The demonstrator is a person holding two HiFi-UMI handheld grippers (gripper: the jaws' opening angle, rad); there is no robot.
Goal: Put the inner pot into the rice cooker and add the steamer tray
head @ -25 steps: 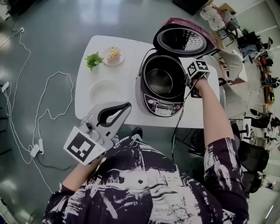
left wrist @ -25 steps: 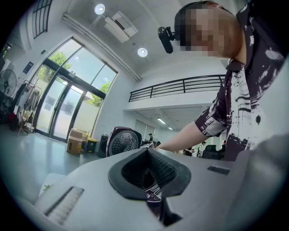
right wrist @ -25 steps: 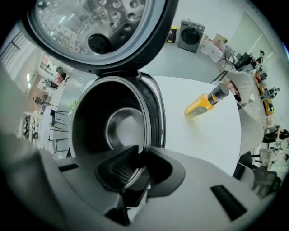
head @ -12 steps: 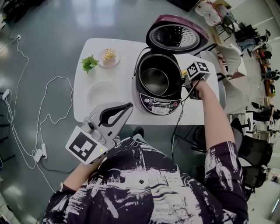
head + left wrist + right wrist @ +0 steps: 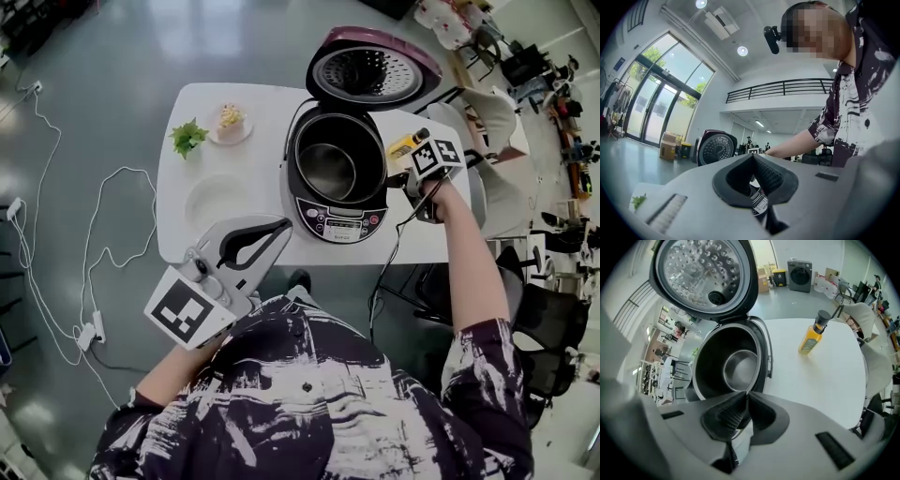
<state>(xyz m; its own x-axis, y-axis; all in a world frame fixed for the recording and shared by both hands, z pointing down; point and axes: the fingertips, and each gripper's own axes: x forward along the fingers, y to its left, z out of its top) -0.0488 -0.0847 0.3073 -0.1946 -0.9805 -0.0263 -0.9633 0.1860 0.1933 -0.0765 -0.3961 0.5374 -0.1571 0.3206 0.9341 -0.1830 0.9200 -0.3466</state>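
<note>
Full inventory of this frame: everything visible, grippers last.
table: 1, white, mid-floor
rice cooker: 1, dark body, maroon lid open, on table
inner pot: 1, metal, inside cooker
steamer tray: 1, white, on table left of cooker
small plate: 1, pale, holding food, table's far left
green sprig: 1, green, beside plate
bottle: 1, yellow, dark cap, on table right of cooker
floor cables: several, white, left of table
left gripper: 1, grey, shut, empty, at table's near edge
right gripper: 1, grey, shut, empty, right of cooker
</note>
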